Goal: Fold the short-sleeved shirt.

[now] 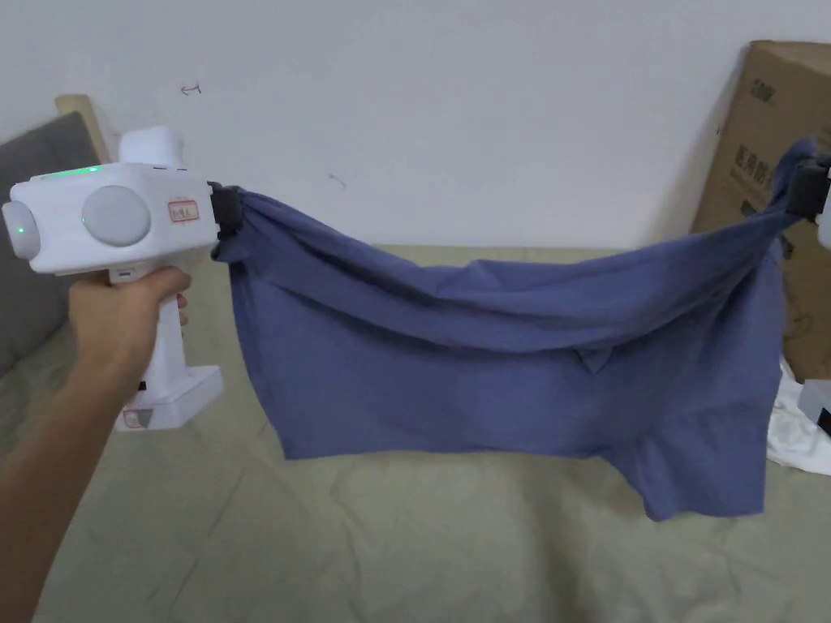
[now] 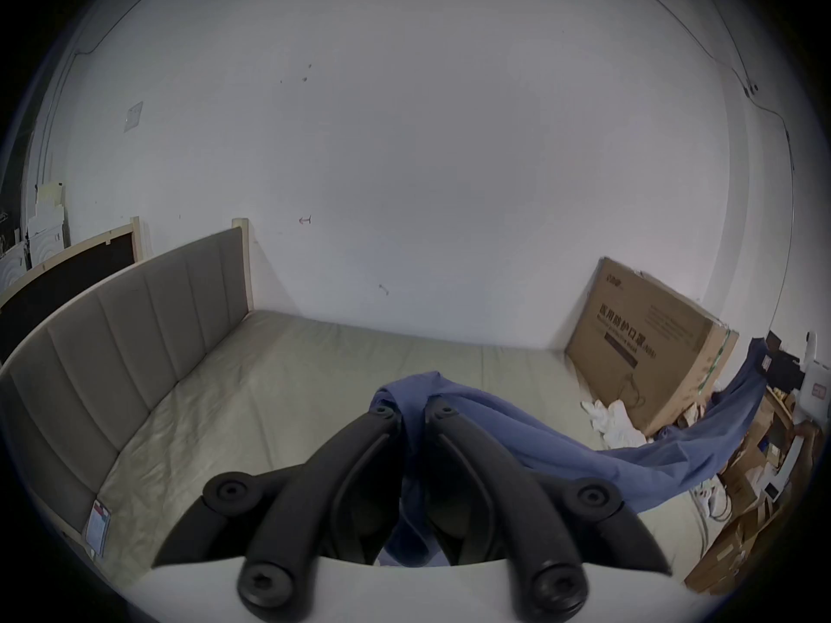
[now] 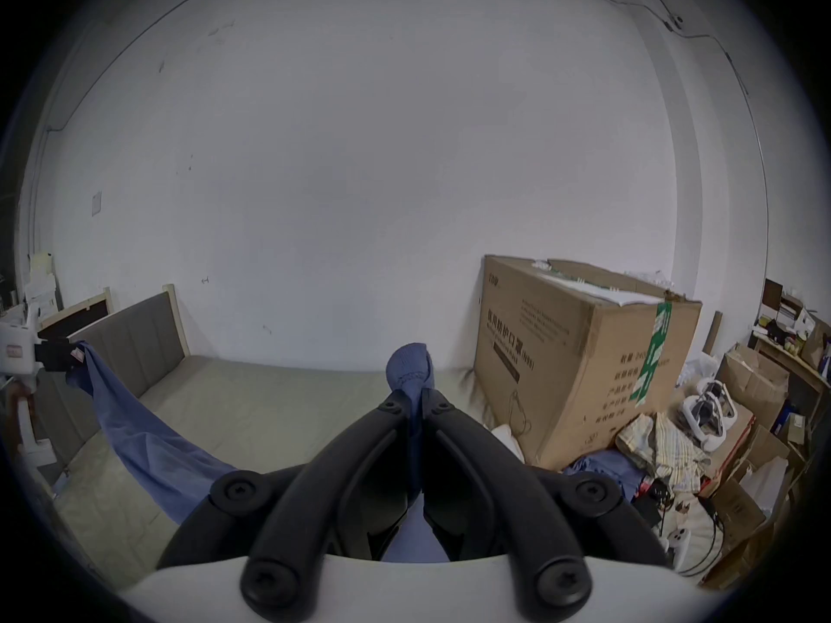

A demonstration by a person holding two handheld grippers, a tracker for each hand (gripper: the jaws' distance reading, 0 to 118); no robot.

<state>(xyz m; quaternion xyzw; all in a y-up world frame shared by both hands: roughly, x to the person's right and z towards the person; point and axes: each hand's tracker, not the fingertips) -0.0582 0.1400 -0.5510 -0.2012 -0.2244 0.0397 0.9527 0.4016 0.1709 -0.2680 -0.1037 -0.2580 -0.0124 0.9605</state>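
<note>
Shirt (image 1: 503, 357): hangs lengthwise above the bed (image 1: 325, 535), slung between left gripper (image 1: 227, 212) and right gripper (image 1: 807, 193), both seemingly clamped on cloth.

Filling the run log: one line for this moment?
left gripper: shut on shirt | right gripper: shut on shirt | shirt: hanging above bed

Soft even indoor light, dim gripper views; fisheye edges, dark vignette

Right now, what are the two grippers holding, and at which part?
Both hold the blue shirt in the air above the bed. The left gripper pinches one bunched upper end, the right gripper the other. Which part exactly cannot be told.
</note>
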